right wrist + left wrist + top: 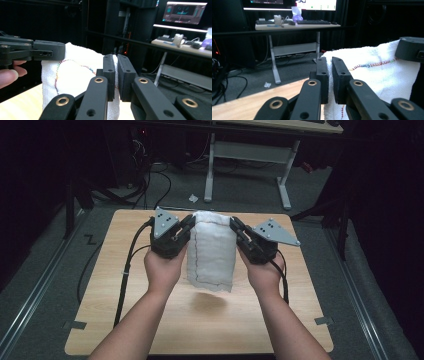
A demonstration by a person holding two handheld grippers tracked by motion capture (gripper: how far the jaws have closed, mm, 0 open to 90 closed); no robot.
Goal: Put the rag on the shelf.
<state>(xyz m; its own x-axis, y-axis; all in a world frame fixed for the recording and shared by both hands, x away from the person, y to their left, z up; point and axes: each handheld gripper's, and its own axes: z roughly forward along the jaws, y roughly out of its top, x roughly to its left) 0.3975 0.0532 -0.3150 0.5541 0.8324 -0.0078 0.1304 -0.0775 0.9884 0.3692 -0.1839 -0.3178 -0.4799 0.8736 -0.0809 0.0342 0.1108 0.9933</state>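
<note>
White towel (212,252) held up above the wooden table (110,315), hanging folded between both hands, clear of the tabletop. Left gripper (188,226) pinched tight on the top left corner, jaws closed on the cloth. Right gripper (235,227) clamped likewise on the top right corner. Coloured stitching along the towel's edge.

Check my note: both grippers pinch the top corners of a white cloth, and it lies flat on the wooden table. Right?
Not quite. The white cloth does not lie flat: it hangs in the air from the left gripper and the right gripper, which pinch its top corners. The high view shows its lower edge clear of the wooden table, with its shadow beneath.
</note>
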